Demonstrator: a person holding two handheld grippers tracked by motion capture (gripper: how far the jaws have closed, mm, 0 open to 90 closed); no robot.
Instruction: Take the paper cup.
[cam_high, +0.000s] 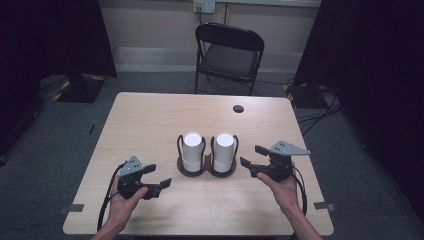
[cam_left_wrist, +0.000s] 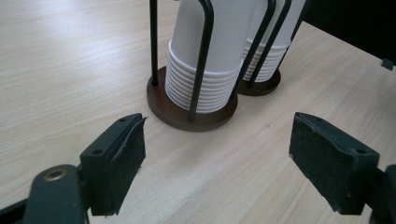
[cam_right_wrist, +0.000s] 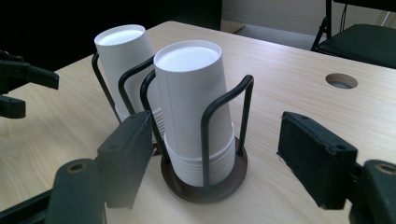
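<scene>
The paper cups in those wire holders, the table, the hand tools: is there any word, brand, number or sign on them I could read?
None can be read.
The two stacks of paper cups are plain white.
The wire holders and the table carry no marks.
The wall socket plate behind the chair is too small to tell.

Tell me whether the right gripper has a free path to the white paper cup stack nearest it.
Probably yes. The right gripper is open beside the right-hand white paper cup stack, with bare table between. Only the black wire holder around it hinders a grasp low down.
</scene>
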